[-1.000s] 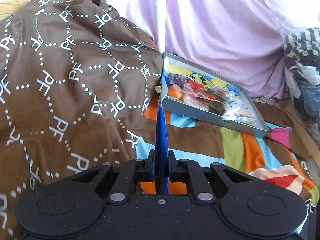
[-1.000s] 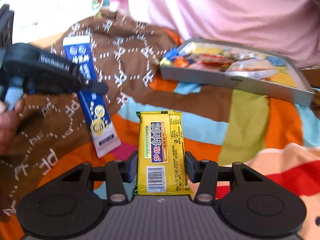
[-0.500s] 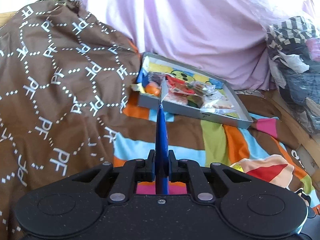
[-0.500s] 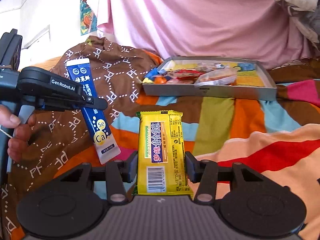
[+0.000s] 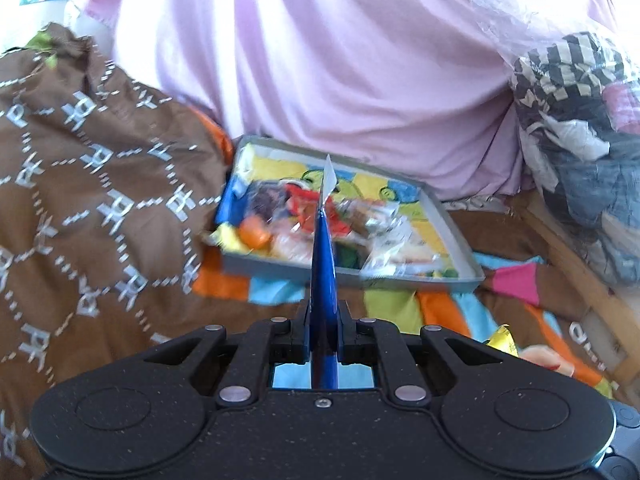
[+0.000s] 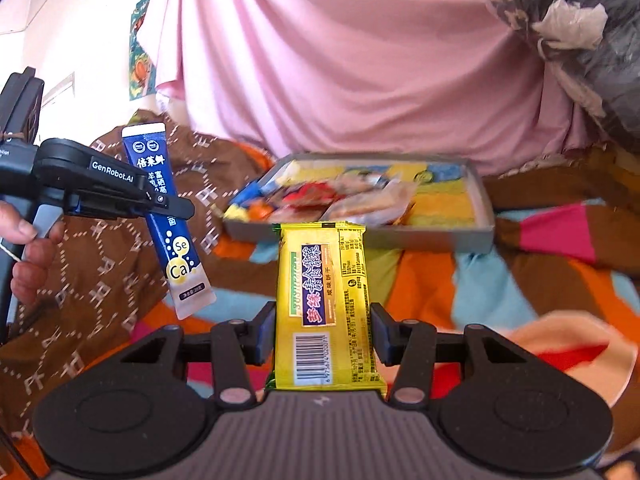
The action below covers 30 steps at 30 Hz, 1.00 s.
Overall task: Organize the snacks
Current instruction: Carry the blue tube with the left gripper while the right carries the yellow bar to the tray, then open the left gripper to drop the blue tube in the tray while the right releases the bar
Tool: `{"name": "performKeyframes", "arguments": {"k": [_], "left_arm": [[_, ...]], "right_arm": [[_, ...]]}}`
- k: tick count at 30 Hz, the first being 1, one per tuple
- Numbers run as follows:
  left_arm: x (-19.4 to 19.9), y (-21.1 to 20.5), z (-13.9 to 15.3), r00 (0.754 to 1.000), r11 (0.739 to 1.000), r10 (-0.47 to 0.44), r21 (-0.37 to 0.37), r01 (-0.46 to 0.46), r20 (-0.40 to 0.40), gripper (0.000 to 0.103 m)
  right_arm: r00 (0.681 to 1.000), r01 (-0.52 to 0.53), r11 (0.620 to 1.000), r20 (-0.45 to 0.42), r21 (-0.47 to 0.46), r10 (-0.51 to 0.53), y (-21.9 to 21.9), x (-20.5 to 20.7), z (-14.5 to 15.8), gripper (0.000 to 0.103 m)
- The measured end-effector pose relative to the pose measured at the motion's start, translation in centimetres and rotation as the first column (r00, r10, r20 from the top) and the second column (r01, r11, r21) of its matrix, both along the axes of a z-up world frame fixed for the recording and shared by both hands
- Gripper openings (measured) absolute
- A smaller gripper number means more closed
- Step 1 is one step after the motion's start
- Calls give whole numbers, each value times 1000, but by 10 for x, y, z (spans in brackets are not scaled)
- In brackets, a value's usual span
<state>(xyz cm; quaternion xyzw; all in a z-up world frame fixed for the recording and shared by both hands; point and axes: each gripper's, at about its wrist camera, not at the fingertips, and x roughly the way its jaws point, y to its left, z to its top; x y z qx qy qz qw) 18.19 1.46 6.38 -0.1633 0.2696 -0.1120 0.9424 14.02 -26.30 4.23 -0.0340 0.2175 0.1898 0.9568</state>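
While our left gripper [image 5: 323,334] pinches a light, floppy blue sachet [image 6: 168,216] mid-length, our right gripper [image 6: 323,330] clamps a crushable yellow biscuit pack [image 6: 326,304], tray [image 6: 360,236] at twelve o'clock.

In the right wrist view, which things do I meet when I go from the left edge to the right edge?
Person's hand → left gripper → blue sachet it holds → yellow biscuit packet in the right gripper → dark plastic-wrapped bundle at the upper right.

Bright daylight glows through the pink curtain [image 5: 360,60]; both views motion-blurred, fisheye-bent and dark at corners.
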Motion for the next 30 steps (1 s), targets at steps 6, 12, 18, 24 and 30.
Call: {"name": "performKeyframes", "arguments": {"k": [6,12,18,24,30], "left_arm": [[46,-10,28,999,995,-15,-98,12,-32,12],[103,-32,59,999,990,-45,-132,41,-28,12],[167,-62,67,994,978,-97,-189,84,-58,12],[227,-79,50,986,968,-108,-237,76,-125,12],[259,-78,27,976,965,-102,-259,50,-193,13]], "right_arm": [[998,29,999,54,26,-31,-15,40,18,52],[992,91,994,81,67,-96,-33,95,31,53],[981,165,980,84,109,-174,-48,146,31,53],[977,201,976,50,87,-205,-50,189,17,53],[976,217,975,6,51,-218,-44,223,-5,52]]}}
